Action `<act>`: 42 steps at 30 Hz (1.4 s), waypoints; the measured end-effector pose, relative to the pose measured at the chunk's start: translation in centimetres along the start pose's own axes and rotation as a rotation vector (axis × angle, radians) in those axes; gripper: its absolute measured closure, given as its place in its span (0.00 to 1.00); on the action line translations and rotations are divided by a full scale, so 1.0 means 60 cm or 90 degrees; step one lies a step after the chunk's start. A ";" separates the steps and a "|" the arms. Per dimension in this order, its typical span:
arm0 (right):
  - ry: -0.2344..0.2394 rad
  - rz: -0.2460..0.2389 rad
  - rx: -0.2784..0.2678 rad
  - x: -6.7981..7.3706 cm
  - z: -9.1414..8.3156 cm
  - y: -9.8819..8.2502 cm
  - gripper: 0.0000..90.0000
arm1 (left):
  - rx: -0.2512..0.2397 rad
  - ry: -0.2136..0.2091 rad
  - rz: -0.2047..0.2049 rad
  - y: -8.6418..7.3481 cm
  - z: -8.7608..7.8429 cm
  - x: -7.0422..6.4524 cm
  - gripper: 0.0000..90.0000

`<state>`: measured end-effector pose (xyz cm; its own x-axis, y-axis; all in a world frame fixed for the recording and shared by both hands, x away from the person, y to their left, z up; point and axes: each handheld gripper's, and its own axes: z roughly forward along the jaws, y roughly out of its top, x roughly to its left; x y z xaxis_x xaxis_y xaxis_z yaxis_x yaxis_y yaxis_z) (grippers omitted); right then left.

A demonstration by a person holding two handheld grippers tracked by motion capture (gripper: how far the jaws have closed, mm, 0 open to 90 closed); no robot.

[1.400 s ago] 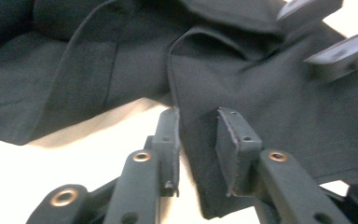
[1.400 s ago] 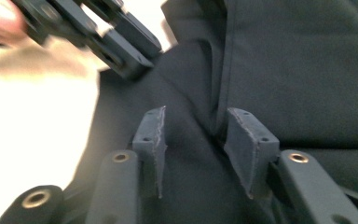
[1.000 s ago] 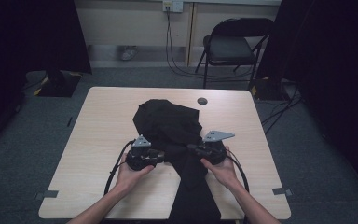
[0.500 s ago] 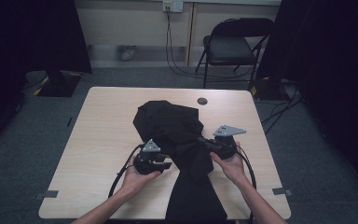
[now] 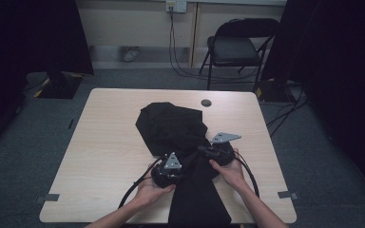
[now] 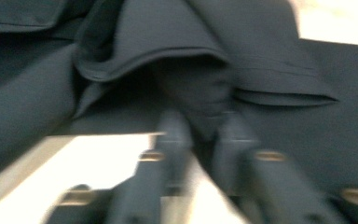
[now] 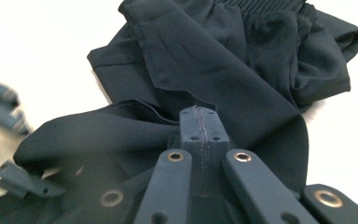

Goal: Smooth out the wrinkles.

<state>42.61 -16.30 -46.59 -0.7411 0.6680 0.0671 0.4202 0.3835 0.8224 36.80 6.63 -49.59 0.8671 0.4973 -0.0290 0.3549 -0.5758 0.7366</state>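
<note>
Left gripper just closed, pinching black garment fabric; right gripper clamped on its seam, likely to spread it across the table.

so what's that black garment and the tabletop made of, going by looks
The black garment looks like a thin, matte woven cloth, perhaps a polyester blend: it drapes in soft folds, has stitched hems and a gathered elastic band. The tabletop looks like pale wood-grain laminate, smooth with a low sheen; whether it is real wood cannot be told.
</note>
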 end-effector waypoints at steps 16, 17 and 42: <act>0.097 -0.054 -0.030 0.084 0.012 0.038 0.99 | -0.033 -0.029 -0.113 -0.068 -0.172 0.026 0.98; 0.105 -0.059 -0.026 0.092 0.015 0.039 0.97 | -0.011 -0.019 -0.106 -0.074 -0.178 0.022 0.98; 0.171 -0.128 0.100 0.135 0.052 -0.015 0.98 | -0.050 0.046 -0.162 -0.053 -0.152 0.075 0.74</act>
<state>37.87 -9.25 -48.53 -0.9190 0.3867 0.0762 0.3127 0.5975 0.7384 36.41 16.62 -45.90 0.7248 0.6668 -0.1735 0.5277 -0.3752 0.7621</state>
